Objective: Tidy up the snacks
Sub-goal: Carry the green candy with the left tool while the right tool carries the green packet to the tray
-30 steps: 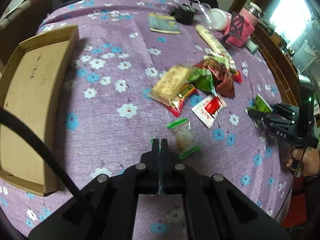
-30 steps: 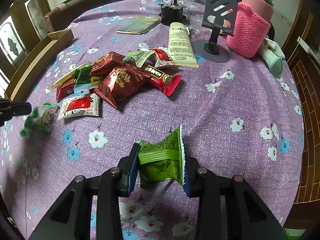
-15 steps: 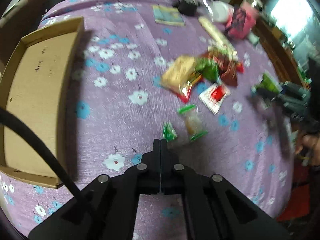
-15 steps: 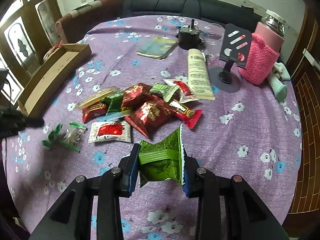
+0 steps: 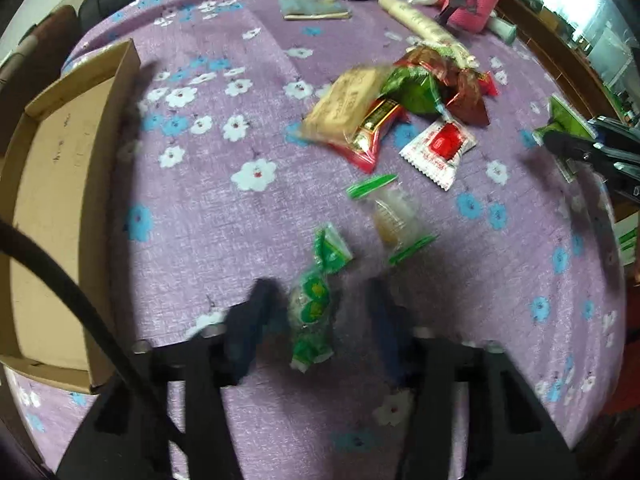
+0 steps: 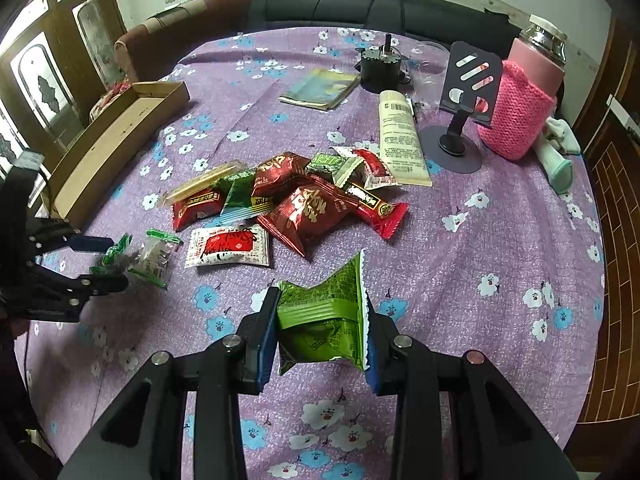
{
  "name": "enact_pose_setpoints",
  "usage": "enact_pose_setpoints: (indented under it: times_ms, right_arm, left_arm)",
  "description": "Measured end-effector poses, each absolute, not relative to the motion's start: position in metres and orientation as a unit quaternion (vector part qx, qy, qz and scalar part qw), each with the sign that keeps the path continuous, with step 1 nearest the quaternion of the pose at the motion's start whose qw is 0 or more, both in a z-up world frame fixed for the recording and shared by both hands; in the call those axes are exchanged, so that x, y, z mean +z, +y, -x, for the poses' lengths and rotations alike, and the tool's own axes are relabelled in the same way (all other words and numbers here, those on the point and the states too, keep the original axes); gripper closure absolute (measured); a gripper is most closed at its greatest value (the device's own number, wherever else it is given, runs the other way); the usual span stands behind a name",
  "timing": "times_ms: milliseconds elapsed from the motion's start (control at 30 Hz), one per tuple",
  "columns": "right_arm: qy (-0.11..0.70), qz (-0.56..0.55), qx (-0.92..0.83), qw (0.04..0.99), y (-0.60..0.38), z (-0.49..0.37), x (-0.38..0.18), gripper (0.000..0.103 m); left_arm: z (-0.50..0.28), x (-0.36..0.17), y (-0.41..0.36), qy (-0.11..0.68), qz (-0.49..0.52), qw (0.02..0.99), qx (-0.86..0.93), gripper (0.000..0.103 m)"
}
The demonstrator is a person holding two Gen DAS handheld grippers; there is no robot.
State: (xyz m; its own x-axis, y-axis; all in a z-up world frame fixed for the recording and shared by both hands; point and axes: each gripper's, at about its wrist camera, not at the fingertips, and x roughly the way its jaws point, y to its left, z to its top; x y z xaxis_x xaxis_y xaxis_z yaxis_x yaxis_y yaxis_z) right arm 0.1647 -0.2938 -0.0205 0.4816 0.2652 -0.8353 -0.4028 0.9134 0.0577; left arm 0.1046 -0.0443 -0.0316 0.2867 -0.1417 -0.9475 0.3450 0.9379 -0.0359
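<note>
My left gripper (image 5: 320,312) points down at the purple flowered tablecloth (image 5: 208,240), and its jaws are opening. A small green candy wrapper (image 5: 314,304) lies between the blurred fingers, with a gap on each side. A clear packet with green ends (image 5: 396,216) lies just beyond it. My right gripper (image 6: 322,328) is shut on a green snack packet (image 6: 324,320) and holds it above the cloth. A heap of red and green snacks (image 6: 304,200) and a white-and-red packet (image 6: 228,246) sit mid-table. The right wrist view shows the left gripper (image 6: 108,260) at the left edge.
An open cardboard box (image 6: 120,136) lies along the table's left side. At the back stand a pink knitted bottle (image 6: 524,112), a black phone stand (image 6: 464,100), a cream tube (image 6: 400,136), a booklet (image 6: 320,88) and a black pot (image 6: 380,66). A sofa runs behind the table.
The left jaws were shut and now stand apart around the green candy, lower over the cloth. The right gripper has risen a little with its green packet.
</note>
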Motion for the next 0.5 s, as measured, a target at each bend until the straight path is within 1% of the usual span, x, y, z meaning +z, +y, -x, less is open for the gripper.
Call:
enact_pose_setpoints:
  times_ms: [33,100,200,267,400,500]
  right_arm:
    - [0.47,0.073,0.195,0.858,-0.294,-0.165,-0.021,0.068]
    - [0.47,0.072,0.196,0.858,-0.293,-0.165,-0.02,0.068]
    - [0.468,0.07,0.2,0.858,-0.289,-0.166,-0.019,0.068]
    - [0.465,0.071,0.204,0.859,-0.284,-0.166,-0.016,0.068]
    - [0.454,0.081,0.22,0.86,-0.268,-0.167,-0.003,0.068]
    - [0.438,0.091,0.247,0.859,-0.241,-0.17,0.016,0.068]
  left_arm:
    - [-0.107,-0.031,-0.04,0.579,-0.08,0.797,-0.149,0.079]
    - [-0.113,-0.03,-0.031,0.591,-0.048,0.791,-0.15,0.08]
    - [-0.109,-0.029,-0.034,0.584,-0.076,0.794,-0.151,0.08]
    - [-0.106,-0.025,-0.032,0.58,-0.061,0.797,-0.157,0.08]
    - [-0.105,0.005,-0.014,0.548,-0.025,0.824,-0.142,0.08]
    - [-0.105,0.042,0.022,0.518,0.008,0.847,-0.118,0.08]
